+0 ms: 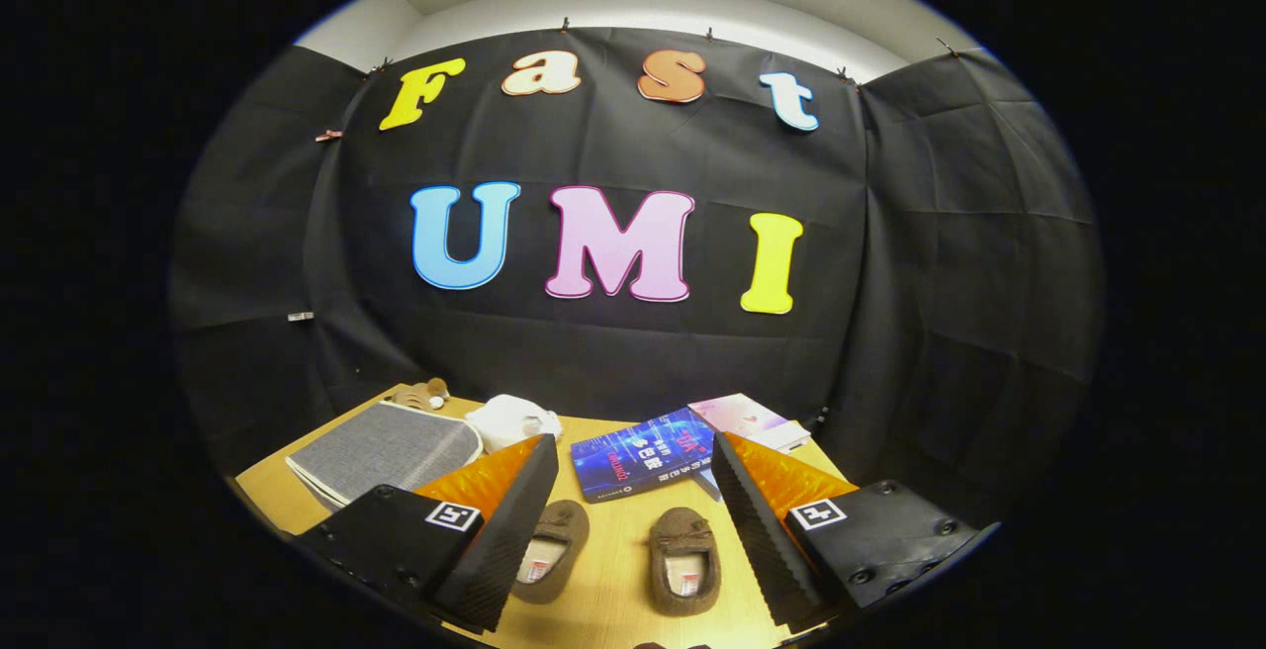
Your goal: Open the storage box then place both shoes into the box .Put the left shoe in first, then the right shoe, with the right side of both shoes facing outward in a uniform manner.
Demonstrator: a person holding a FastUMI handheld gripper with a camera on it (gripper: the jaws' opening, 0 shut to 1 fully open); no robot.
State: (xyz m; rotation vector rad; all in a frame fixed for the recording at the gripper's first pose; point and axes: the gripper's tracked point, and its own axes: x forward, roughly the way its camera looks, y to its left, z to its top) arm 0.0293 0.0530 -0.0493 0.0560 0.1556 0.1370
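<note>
- The hand-held gripper [633, 501] hovers over the desk [613, 580], fingers spread wide and holding nothing.
- Both shoes [682, 560] lie between the fingers at 12 o'clock, long axes pointing away from the gripper.
- The grey storage box [386, 446], apparently closed, sits at 10 o'clock beyond the left finger, near the desk's left edge.
- Judged first move: swing left to the box lid; books [643, 461] and a white cloth [509, 419] crowd the far side.

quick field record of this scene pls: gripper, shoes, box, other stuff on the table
gripper: open, fingers spread, holding nothing
shoes: two brown slippers, left one beside the left finger, right one between the fingers
storage box: grey, lid closed, beyond the left finger
other items: blue book, pink book, white cloth, small plush toy
surface: wooden table
</note>
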